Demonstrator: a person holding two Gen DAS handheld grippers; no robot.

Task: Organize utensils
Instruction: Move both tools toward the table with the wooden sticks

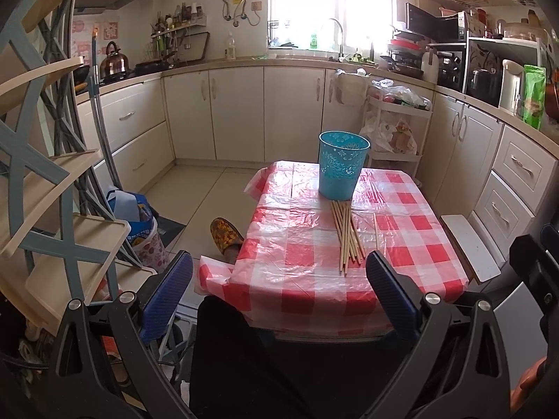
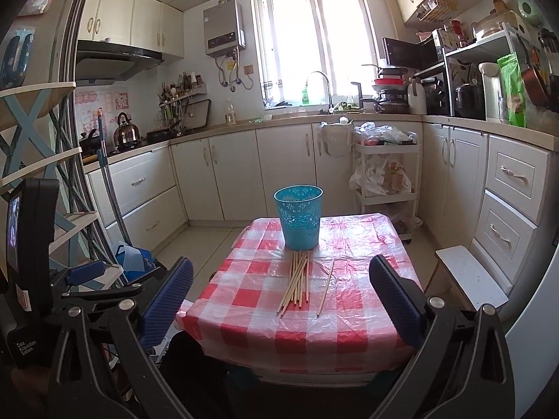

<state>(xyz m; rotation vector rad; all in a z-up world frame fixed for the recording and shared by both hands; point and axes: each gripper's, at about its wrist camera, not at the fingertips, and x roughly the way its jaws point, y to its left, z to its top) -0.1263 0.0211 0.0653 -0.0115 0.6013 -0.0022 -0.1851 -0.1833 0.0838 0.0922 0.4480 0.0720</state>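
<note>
we hold the left gripper [image 1: 279, 282] short of the near edge of the tabletop [image 1: 314, 279], its blue-padded fingers [image 1: 167, 293] spread wide with nothing between them. the right gripper [image 2: 281, 289] sits the same way, jaws wide apart and empty, looking along the red-and-white checked cloth. on that cloth lies a loose bundle of wooden chopsticks [image 1: 346, 234], their far ends reaching just up to the foot of a turquoise basket [image 1: 342, 164] (a cut-out plastic one, standing upright toward the far side of the tabletop). one single chopstick [image 1: 375, 232] lies apart, just to the right of the bundle and roughly parallel to it. from the right wrist view we see the same layout: the bundle [image 2: 297, 281] fans out toward us, the lone stick [image 2: 325, 288] beside it, the basket [image 2: 298, 216] behind. a slippered foot [image 1: 225, 235] shows on the floor left of the tabletop, and a white stool [image 2: 470, 276] stands to its right.
</note>
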